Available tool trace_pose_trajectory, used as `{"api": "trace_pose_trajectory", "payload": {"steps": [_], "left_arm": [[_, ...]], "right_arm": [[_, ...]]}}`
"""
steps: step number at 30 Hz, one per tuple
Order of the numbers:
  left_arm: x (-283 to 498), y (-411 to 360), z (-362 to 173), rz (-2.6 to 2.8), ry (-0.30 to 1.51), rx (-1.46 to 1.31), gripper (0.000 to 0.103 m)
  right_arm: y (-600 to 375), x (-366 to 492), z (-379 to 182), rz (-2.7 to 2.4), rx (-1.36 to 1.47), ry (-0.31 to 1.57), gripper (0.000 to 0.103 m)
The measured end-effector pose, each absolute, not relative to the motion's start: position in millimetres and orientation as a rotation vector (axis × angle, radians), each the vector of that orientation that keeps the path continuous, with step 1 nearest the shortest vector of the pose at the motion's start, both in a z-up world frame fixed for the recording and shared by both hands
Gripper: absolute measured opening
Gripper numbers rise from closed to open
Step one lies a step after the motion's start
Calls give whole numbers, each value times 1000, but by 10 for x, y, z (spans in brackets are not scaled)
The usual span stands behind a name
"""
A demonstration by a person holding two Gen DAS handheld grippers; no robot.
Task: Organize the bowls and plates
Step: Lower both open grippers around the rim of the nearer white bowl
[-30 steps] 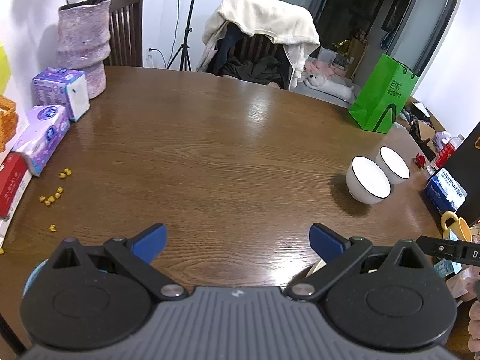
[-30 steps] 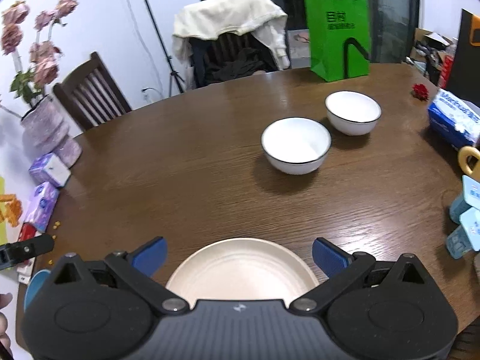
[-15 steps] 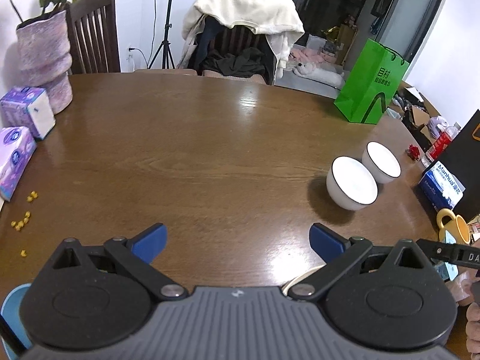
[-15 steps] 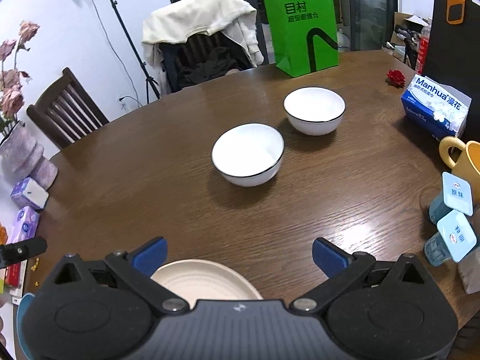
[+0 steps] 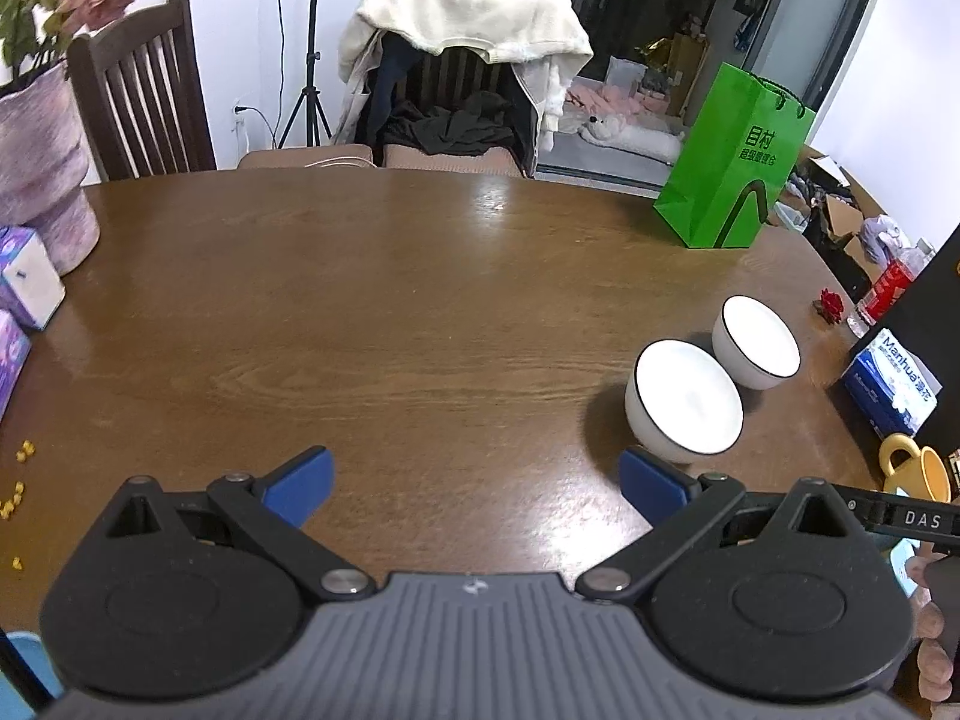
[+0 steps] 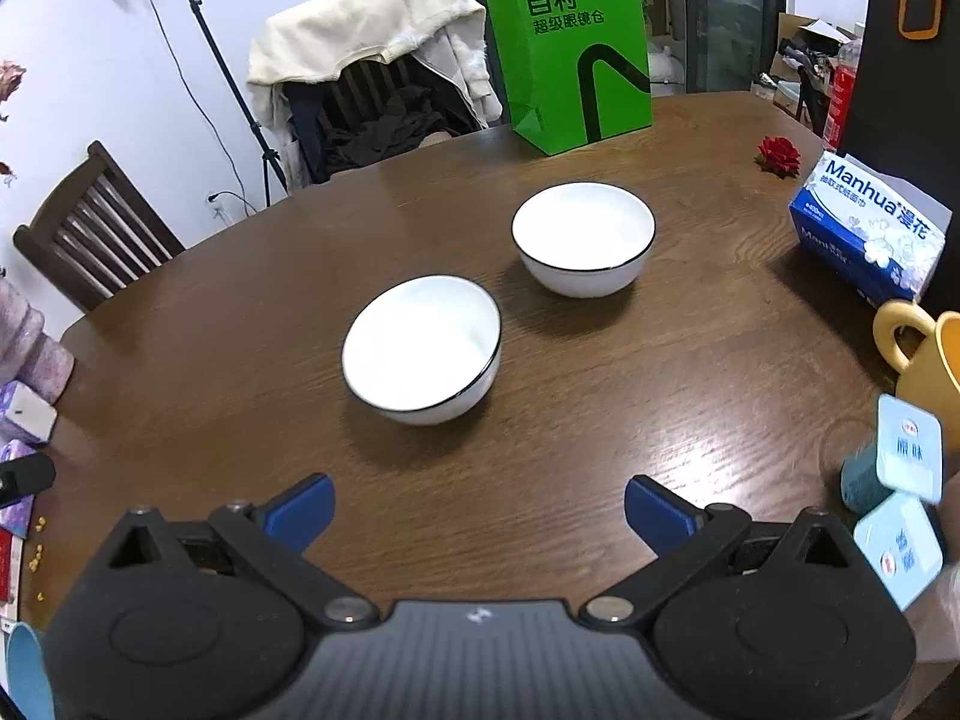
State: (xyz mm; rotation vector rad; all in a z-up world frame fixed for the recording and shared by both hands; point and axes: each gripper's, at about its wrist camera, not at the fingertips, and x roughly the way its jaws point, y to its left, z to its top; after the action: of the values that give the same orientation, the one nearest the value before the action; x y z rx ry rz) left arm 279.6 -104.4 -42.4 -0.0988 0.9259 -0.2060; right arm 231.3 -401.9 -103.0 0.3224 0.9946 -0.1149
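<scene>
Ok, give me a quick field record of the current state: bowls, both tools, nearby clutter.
near bowl: white, dark rim, upright, empty
far bowl: same style, apart from near bowl
left tool: open, empty, above table
right tool: open, empty, facing near bowl
clutter: green bag, tissue pack, yellow mug
plate: not in view

Two white bowls stand ahead of the right jaws: the near bowl (image 6: pixel 422 349) and the far bowl (image 6: pixel 583 238). One green paper bag (image 6: pixel 567 45) stands beyond them. To the right of those jaws are one blue tissue pack (image 6: pixel 870 228), one yellow mug (image 6: pixel 924 354), one red flower (image 6: pixel 779 156) and two blue-capped bottles: first bottle (image 6: pixel 894 462), second bottle (image 6: pixel 897 546). Beyond the left jaws stand two chairs: the bare chair (image 5: pixel 141 93) and the draped chair (image 5: pixel 462 69).
</scene>
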Motion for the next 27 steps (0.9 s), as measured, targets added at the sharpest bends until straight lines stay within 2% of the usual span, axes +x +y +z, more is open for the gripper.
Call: {"api": "trace_pose_trajectory", "payload": {"steps": [10,21,27], "left_arm": [[3160,-1390,-442,-197,944,-62,103],[3546,-1871,-713,-212,984,-2,103],[3716,-2086,-893,-225,1017,6,103]], "right_arm": [[-4290,2728,-1151,-109,325,990,103],[-4389,3112,-1357,-89,312,992,103],[-4421,3260,-1487,-87,310,1004,96]]}}
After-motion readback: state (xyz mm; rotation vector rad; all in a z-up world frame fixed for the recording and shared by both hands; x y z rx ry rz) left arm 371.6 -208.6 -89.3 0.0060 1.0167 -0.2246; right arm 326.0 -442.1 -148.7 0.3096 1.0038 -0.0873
